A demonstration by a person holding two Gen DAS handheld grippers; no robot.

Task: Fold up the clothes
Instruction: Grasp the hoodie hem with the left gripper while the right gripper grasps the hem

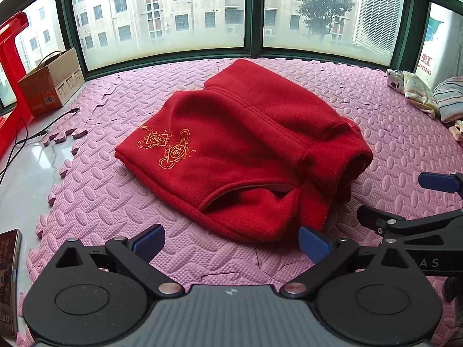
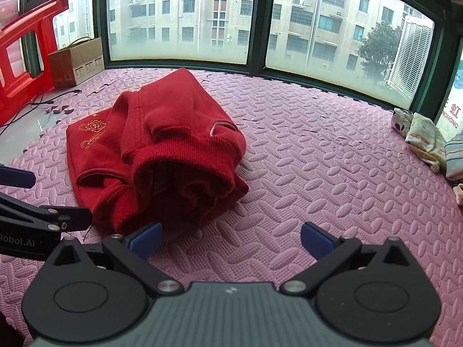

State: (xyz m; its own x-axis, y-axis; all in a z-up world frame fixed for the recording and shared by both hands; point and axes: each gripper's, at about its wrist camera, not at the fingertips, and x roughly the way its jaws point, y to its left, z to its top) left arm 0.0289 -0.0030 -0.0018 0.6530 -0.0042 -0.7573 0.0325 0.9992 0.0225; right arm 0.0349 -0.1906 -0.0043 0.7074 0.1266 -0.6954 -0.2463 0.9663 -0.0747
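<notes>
A red knit garment (image 1: 243, 150) with a gold pattern lies folded in a bundle on the pink foam mat (image 1: 115, 202). It also shows in the right wrist view (image 2: 162, 150), with its ribbed hem facing me. My left gripper (image 1: 231, 244) is open and empty, just short of the garment's near edge. My right gripper (image 2: 230, 238) is open and empty, over bare mat beside the garment's right end. The right gripper also shows at the right edge of the left wrist view (image 1: 405, 199).
A cardboard box (image 1: 49, 86) and a red plastic stool (image 1: 14, 66) stand at the far left by the window. Black cables (image 1: 26, 136) lie on the marble sill. A phone (image 1: 8, 277) lies at the near left. Several folded cloths (image 2: 431, 144) sit at the far right.
</notes>
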